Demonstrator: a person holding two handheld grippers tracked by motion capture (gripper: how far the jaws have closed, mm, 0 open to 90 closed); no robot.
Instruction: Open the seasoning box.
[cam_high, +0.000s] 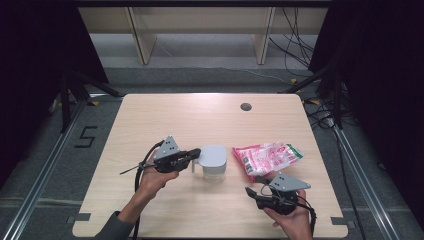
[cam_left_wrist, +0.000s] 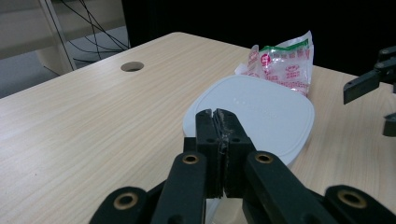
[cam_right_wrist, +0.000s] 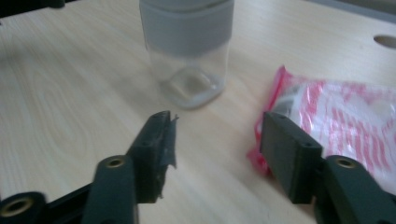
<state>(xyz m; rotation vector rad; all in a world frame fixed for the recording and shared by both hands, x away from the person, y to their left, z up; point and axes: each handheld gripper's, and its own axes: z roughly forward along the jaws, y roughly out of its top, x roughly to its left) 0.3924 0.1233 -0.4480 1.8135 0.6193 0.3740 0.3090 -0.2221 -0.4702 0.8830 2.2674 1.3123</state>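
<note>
Clear plastic container (cam_high: 212, 169) with grey lid (cam_left_wrist: 252, 114) stood mid-table. Left gripper (cam_high: 196, 153), jaws closed on nothing, rested at the lid's left edge. Right gripper (cam_right_wrist: 217, 140), jaws apart and empty, lay nearer the red-and-white packet (cam_high: 267, 157), container ahead of it.

Pale wood-grain worktop (cam_high: 165, 115), light beige with darker grain lines, one dark round hole. Clear plastic jar with pale grey square lid (cam_high: 212, 159) just ahead of black left gripper (cam_high: 195, 153). Crinkled plastic packet (cam_high: 267, 156) beyond black right gripper (cam_high: 248, 190): red-and-white stripes, pink edge, green band at far end. Grey three-cornered plates top both grippers.
</note>
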